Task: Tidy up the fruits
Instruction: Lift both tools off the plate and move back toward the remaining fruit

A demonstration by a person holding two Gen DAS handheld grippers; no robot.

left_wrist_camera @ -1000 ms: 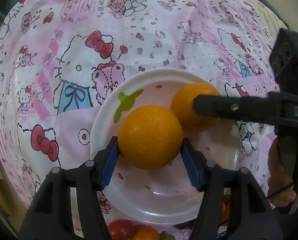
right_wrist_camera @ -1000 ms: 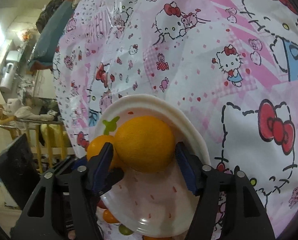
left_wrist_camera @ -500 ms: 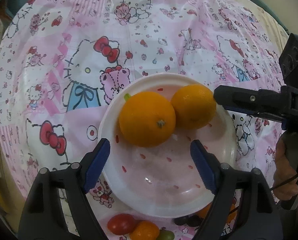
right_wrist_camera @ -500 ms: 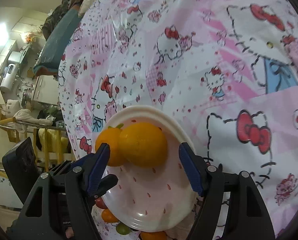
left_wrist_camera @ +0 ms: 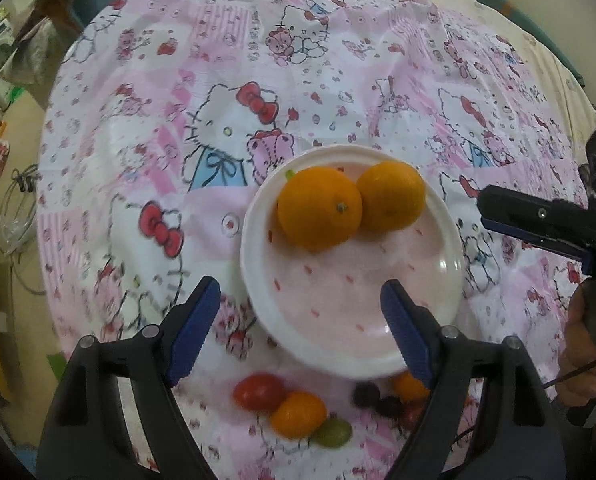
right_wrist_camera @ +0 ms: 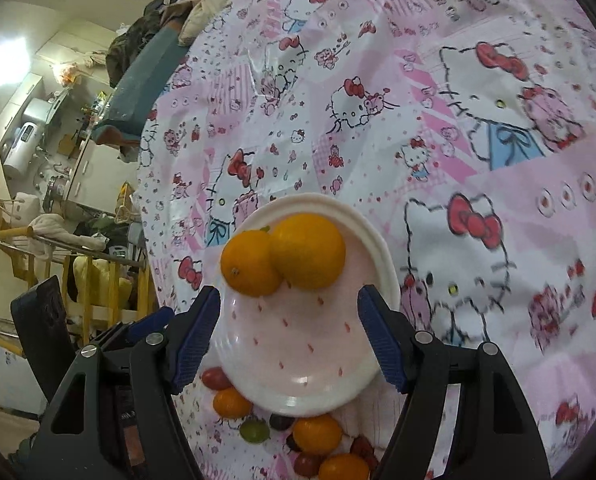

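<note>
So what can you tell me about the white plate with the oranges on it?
The plate is round and white with a raised rim, a pale pink middle dotted with small red marks, and a bit of green print peeking out behind the fruit. It looks like glossy plastic and lies flat on the pink cartoon tablecloth. Two oranges sit touching each other at its far side. The rest is bare. Neither tool touches it.

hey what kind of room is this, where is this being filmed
Most likely a lived-in home: a cartoon-cat tablecloth under a plate of oranges, clothes piled behind, and what looks like a water heater at the left.
</note>
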